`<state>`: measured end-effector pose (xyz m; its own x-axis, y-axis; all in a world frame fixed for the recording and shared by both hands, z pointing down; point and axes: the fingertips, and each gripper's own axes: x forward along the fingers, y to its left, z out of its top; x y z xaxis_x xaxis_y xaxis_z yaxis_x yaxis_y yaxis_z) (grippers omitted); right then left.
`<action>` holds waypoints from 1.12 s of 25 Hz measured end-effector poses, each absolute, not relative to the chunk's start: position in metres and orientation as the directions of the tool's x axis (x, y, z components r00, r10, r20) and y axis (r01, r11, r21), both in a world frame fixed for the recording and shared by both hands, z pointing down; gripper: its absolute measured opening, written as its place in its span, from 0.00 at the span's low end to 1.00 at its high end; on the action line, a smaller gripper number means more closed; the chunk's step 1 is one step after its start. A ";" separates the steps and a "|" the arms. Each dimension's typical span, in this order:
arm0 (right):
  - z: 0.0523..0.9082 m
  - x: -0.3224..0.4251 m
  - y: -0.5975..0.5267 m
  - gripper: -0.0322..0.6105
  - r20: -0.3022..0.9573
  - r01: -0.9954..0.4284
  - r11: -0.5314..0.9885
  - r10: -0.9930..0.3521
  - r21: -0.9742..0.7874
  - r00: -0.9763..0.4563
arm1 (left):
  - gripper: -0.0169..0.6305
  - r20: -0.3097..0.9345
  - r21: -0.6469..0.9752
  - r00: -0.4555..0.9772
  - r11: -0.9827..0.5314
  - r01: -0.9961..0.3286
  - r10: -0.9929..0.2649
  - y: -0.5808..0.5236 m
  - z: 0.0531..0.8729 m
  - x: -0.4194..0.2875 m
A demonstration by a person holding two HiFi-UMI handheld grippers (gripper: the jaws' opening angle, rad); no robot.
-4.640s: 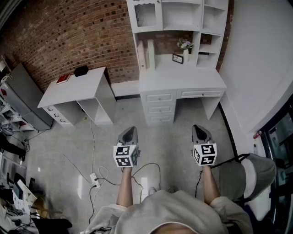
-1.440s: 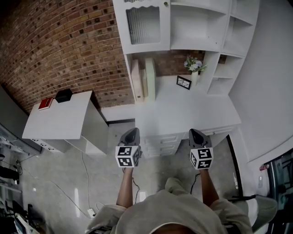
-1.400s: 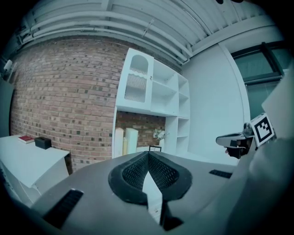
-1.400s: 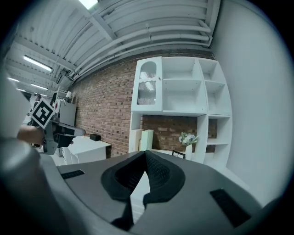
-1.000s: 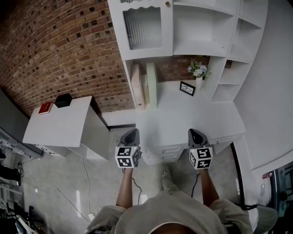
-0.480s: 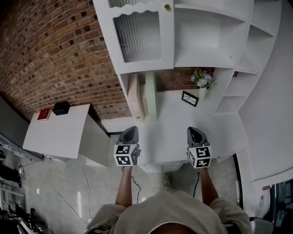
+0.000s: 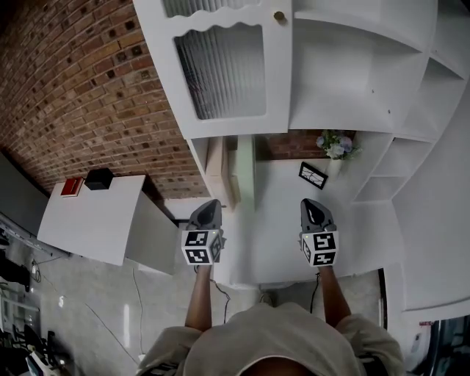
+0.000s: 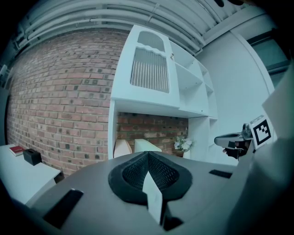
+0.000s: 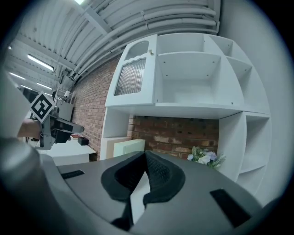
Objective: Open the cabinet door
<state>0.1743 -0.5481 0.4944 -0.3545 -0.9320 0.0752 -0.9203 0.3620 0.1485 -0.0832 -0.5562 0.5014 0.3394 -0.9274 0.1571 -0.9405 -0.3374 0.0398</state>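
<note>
The step in hand looks to be the approach, with nothing gripped yet; both arms reach out side by side over the white desk top (image 7: 286,213), low in the centre of the head view. The left gripper (image 7: 208,208) has its jaws pressed together with nothing between them; the right gripper (image 7: 310,208) is likewise closed and empty; each gripper view shows dark ribbed pads meeting along a seam.

The white cabinet door with a ribbed glass panel (image 7: 220,70) fills the upper middle of the head view, closed flat against the shelf unit. Its small round brass knob (image 7: 279,16) sits on the door's right edge near the top of the frame, just beside the open white shelves (image 7: 345,81). The knob lies well above both grippers in that picture, a little nearer the right one's line than the left's; in the right gripper view it shows at the upper centre, above and slightly left of the jaws.

I would judge the right gripper better placed for the pull. It needs to spread its jaws before it arrives, rise to the knob and close on it squarely; the knob is small and could slip from a glancing grip. The hinges are presumably on the side toward the red brick wall (image 7: 81,95), so the pull should follow an arc; the left gripper ought to keep out of the swing.
</note>
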 end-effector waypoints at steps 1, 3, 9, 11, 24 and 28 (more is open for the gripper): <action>0.495 0.173 -0.555 0.07 0.073 -0.919 0.365 -0.931 0.148 -0.358 | 0.07 0.158 0.039 0.333 -0.332 -0.943 -0.929 -0.562 0.502 -0.085; 0.496 0.170 -0.568 0.07 0.070 -0.917 0.369 -0.929 0.149 -0.362 | 0.07 0.159 0.038 0.322 -0.320 -0.947 -0.933 -0.572 0.504 -0.089; 0.498 0.160 -0.586 0.07 0.059 -0.913 0.382 -0.924 0.144 -0.377 | 0.07 0.169 0.038 0.316 -0.315 -0.948 -0.933 -0.586 0.510 -0.096; 0.498 0.157 -0.588 0.07 0.054 -0.914 0.378 -0.926 0.145 -0.375 | 0.07 0.170 0.038 0.321 -0.320 -0.947 -0.932 -0.590 0.512 -0.098; 0.462 0.134 -0.602 0.13 0.028 -0.920 0.375 -0.927 0.116 -0.375 | 0.07 0.161 0.038 0.405 -0.405 -0.914 -0.900 -0.612 0.504 -0.105; 0.434 0.121 -0.609 0.29 -0.009 -0.904 0.410 -0.910 0.118 -0.414 | 0.07 0.156 0.043 0.406 -0.405 -0.913 -0.900 -0.610 0.503 -0.111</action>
